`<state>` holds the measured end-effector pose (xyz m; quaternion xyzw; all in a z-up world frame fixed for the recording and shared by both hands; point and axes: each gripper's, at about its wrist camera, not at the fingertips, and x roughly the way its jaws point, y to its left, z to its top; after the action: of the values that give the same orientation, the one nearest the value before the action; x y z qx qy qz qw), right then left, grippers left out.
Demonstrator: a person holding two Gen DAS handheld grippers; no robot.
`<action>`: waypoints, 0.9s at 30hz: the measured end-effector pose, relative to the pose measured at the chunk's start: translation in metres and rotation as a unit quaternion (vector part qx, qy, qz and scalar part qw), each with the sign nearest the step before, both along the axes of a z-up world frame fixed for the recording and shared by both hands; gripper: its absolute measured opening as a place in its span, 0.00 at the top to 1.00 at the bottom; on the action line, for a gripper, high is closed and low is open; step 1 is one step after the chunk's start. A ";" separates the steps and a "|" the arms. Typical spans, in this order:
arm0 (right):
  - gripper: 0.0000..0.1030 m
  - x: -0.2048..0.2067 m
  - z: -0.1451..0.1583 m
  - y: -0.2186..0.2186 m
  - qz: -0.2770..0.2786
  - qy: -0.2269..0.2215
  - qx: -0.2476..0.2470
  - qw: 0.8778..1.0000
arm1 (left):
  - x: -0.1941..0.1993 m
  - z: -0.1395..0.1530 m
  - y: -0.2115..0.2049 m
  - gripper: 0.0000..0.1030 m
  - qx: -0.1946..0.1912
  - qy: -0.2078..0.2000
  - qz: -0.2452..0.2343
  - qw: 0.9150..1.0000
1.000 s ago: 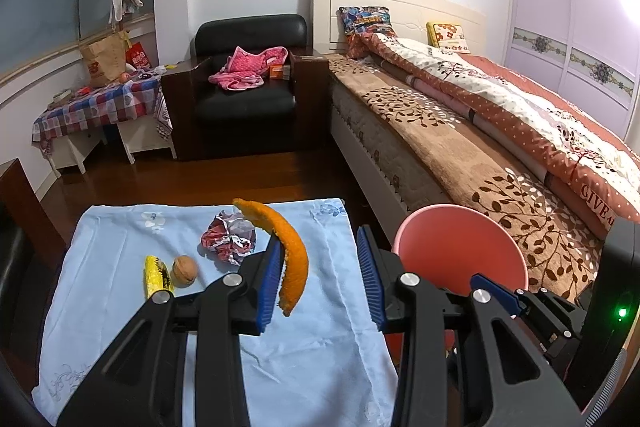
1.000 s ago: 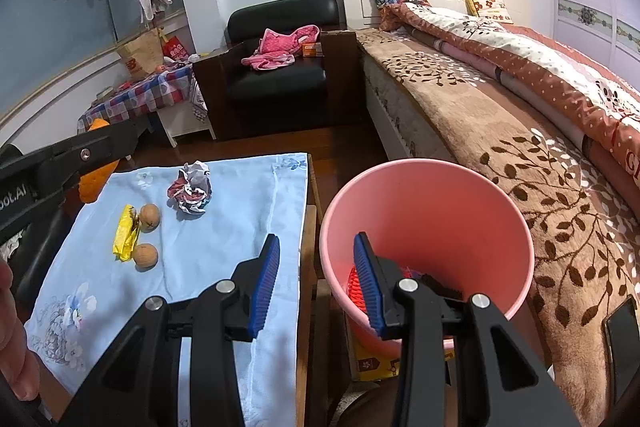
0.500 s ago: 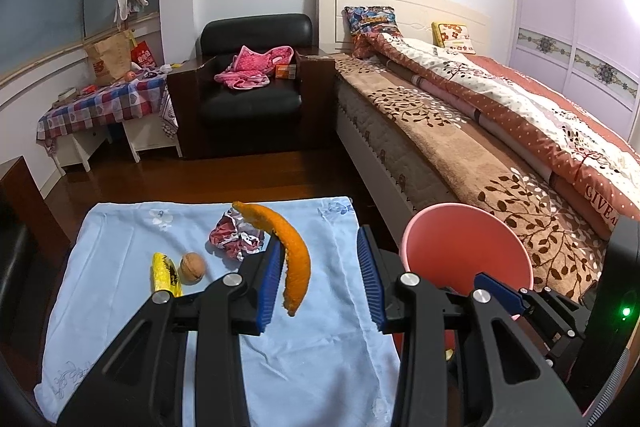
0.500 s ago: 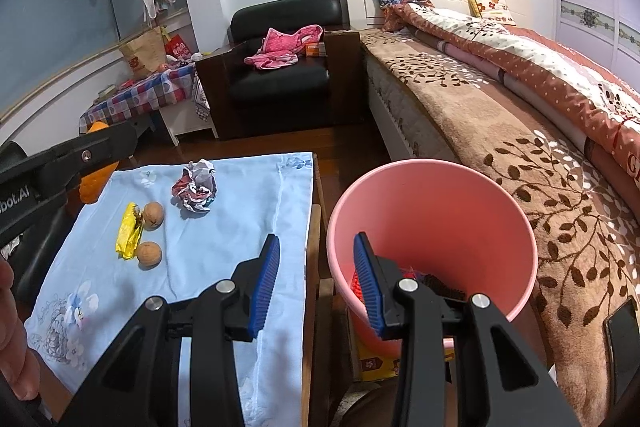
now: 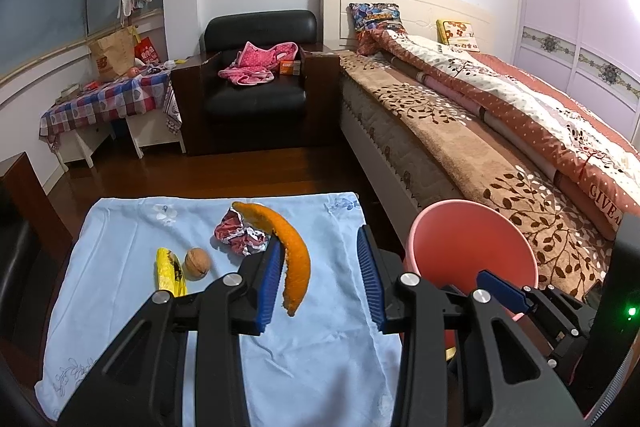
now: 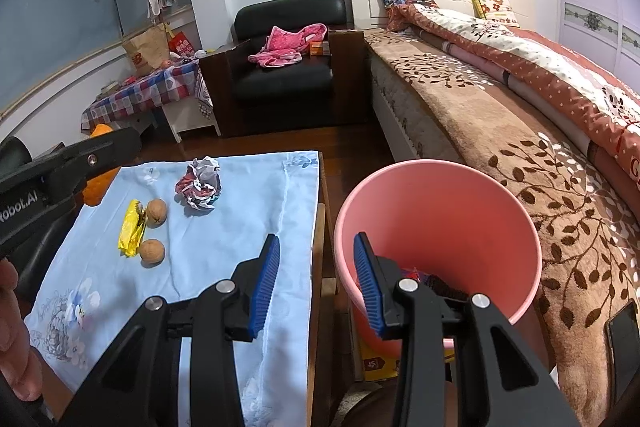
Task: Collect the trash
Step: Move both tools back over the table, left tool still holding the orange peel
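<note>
My left gripper stands open above the blue cloth. A curved orange peel clings to its left finger, off the cloth. On the cloth lie a crumpled wrapper, a yellow wrapper and a walnut. The right wrist view shows the crumpled wrapper, the yellow wrapper and two walnuts. My right gripper is open and empty at the cloth's right edge, beside the pink bin. The bin holds some trash.
A bed runs along the right. A black armchair with pink clothes stands at the back. A checked table stands at the back left. A phone lies on the bed near the bin.
The left gripper has risen and pulled back a little with the peel still on its left finger. The right gripper has barely moved.
</note>
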<state>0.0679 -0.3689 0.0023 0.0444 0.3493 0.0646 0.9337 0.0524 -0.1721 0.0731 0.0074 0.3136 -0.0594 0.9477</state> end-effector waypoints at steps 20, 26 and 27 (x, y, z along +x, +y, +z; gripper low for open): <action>0.63 0.010 -0.005 0.015 0.017 0.009 -0.007 1.000 | 0.009 -0.012 0.014 0.64 -0.004 0.018 0.011 1.000; 0.63 0.013 -0.008 0.020 0.023 0.013 -0.009 1.000 | 0.013 -0.016 0.018 0.64 -0.007 0.025 0.015 1.000; 0.63 0.014 -0.009 0.021 0.024 0.014 -0.009 1.000 | 0.013 -0.016 0.019 0.64 -0.007 0.025 0.016 1.000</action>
<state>0.0818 -0.3477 -0.0063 0.0286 0.3638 0.0828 0.9273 0.0657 -0.1530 0.0568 -0.0059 0.3370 -0.0465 0.9403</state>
